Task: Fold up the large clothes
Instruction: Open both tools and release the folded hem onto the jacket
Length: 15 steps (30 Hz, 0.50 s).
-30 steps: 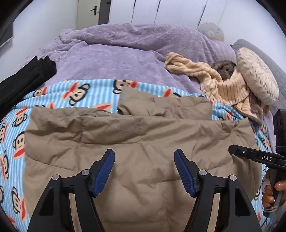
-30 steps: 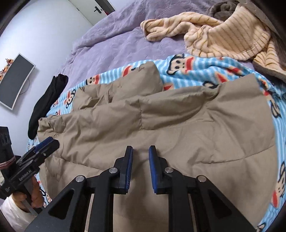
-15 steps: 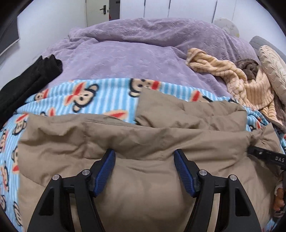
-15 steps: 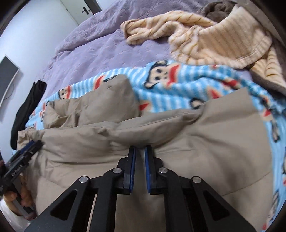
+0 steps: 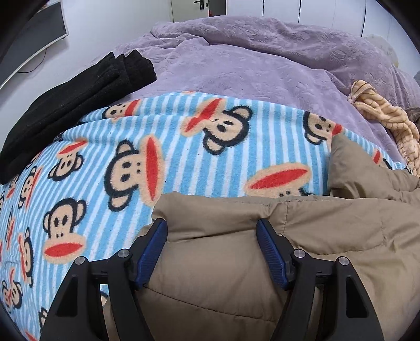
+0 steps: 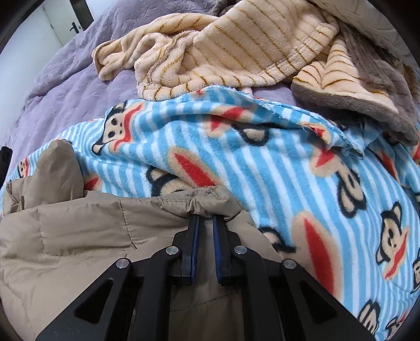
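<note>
A tan padded jacket [image 5: 328, 236] lies on a blue striped monkey-print blanket [image 5: 183, 147]. In the left wrist view my left gripper [image 5: 210, 224] stands open, and the jacket's far left corner lies between its wide-apart blue pads [image 5: 155, 249]. In the right wrist view the jacket [image 6: 78, 230] fills the lower left, and my right gripper [image 6: 205, 217] is shut on a bunched fold at the jacket's far right corner [image 6: 210, 200]. The same monkey blanket [image 6: 302, 183] spreads beyond that corner.
A black folded garment [image 5: 71, 105] lies at the blanket's left edge. A purple bedspread [image 5: 262, 57] covers the far bed. A cream striped fleece [image 6: 223, 52] with a brown lining [image 6: 367, 86] is heaped at the far right. A door [image 5: 210, 8] stands behind.
Both grippers moved forward and apart to the jacket's far corners. The right gripper's jaws closed from a small gap onto the jacket's edge. The left gripper stayed open.
</note>
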Each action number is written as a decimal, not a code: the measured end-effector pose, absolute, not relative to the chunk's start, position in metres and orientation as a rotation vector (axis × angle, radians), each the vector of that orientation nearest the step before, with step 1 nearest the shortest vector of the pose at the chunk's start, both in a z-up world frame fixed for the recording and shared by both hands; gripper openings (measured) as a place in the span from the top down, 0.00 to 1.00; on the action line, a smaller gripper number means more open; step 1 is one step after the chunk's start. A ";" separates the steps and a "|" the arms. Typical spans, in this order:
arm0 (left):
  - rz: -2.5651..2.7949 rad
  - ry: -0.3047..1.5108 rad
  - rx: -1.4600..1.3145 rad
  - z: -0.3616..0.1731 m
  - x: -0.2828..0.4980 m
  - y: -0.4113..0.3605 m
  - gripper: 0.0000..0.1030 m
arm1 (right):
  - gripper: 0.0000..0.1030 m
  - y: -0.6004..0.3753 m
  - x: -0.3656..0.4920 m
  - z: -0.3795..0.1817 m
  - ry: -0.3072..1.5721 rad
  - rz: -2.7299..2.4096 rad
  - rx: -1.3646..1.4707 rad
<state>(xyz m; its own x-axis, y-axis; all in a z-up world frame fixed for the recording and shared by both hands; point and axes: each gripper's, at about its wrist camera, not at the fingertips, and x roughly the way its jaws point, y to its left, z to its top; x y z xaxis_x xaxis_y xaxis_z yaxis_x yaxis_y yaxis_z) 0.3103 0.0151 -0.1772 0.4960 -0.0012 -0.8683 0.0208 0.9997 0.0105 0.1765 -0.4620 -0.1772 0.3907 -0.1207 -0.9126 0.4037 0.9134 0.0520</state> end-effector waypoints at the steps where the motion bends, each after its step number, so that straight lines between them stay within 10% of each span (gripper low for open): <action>1: -0.013 1.055 0.018 -0.179 0.312 0.015 0.29 | 0.90 -0.461 0.179 -0.178 1.127 -0.341 0.273; 8: 0.016 1.069 0.003 -0.169 0.307 0.019 0.27 | 0.86 -0.454 0.175 -0.161 1.115 -0.364 0.307; 15: 0.014 1.052 0.034 -0.139 0.267 0.020 0.27 | 0.49 -0.432 0.130 -0.124 1.044 -0.335 0.294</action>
